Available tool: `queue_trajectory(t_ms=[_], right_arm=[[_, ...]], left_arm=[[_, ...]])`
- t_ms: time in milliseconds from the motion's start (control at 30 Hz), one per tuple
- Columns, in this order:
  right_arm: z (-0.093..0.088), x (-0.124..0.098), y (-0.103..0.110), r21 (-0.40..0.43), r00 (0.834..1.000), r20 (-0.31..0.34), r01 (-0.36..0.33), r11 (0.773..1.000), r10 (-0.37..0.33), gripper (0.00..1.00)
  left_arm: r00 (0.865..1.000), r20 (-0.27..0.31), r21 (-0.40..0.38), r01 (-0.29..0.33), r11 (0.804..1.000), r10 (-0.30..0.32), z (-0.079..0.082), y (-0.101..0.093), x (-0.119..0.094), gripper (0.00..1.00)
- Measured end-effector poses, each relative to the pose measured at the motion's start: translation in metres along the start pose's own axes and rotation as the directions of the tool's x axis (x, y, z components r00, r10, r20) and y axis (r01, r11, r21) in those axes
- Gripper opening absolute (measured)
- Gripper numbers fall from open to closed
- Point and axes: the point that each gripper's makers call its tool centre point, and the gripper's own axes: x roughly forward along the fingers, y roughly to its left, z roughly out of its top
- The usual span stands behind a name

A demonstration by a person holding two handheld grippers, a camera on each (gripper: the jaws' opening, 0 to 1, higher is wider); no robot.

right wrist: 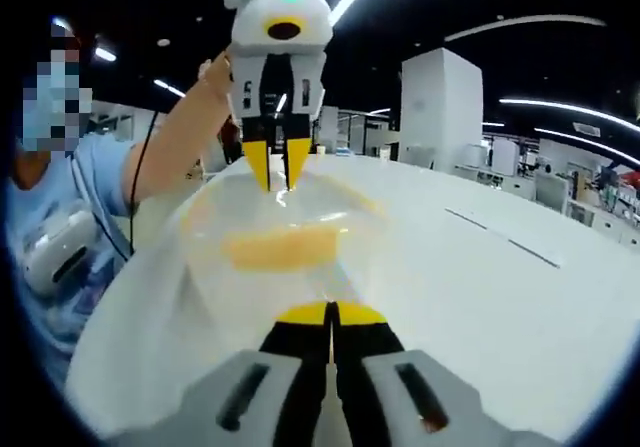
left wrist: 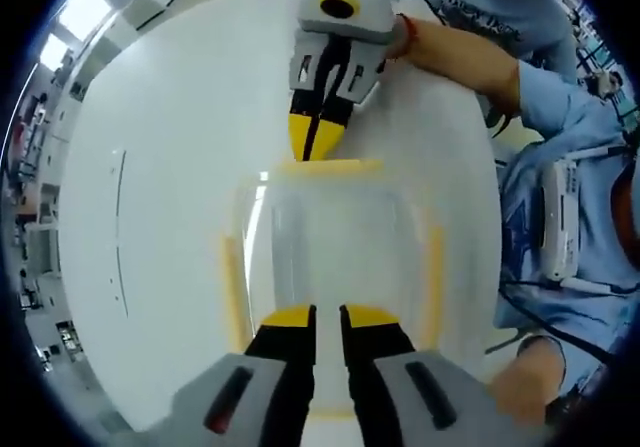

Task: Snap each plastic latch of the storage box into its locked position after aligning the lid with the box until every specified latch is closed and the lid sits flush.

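- The table (left wrist: 160, 217) is broad, white and smooth; in my judgement a hard sideways push could slide the box across it.
- The box (left wrist: 330, 247), clear with a yellow-edged lid (right wrist: 285, 247), sits on the table between the two grippers, touching or nearly touching both.
- The left gripper (left wrist: 327, 317) rests at the box's near edge, jaws slightly parted with a narrow gap, pinching nothing.
- The right gripper (right wrist: 331, 313) has its jaws pressed together at the opposite edge.
- The latches are too blurred to read; uneven pressing could leave the lid tilted or one latch unlocked.
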Motion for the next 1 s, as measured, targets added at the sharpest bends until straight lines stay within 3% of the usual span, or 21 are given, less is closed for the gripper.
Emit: queue_trajectory(t_ms=[300, 467, 600, 800, 1000], right_arm=[[0.021, -0.011, -0.019, 0.001, 0.993, 0.048, 0.104, 0.995, -0.104, 0.01], [0.023, -0.010, -0.027, 0.010, 0.990, 0.030, 0.139, 0.990, -0.139, 0.01], [0.042, -0.009, -0.022, -0.031, 0.991, 0.034, 0.128, 0.991, -0.127, 0.02], [0.063, -0.001, -0.017, -0.081, 0.993, -0.017, 0.115, 0.990, -0.117, 0.03], [0.084, 0.014, 0.001, -0.164, 0.995, -0.076, 0.049, 0.985, -0.062, 0.03]], left_arm=[[1.000, 0.012, -0.042, -0.001, 0.999, 0.001, -0.001, 0.000, 0.000, 0.09], [0.999, 0.033, -0.059, -0.001, 0.998, 0.003, -0.002, 0.001, -0.001, 0.09], [0.998, 0.062, -0.090, 0.011, 0.996, -0.006, -0.003, 0.003, -0.002, 0.09], [0.996, 0.090, -0.103, 0.022, 0.994, -0.013, -0.002, 0.003, -0.002, 0.08], [0.987, 0.157, -0.107, 0.036, 0.994, -0.019, -0.001, 0.005, -0.003, 0.06]])
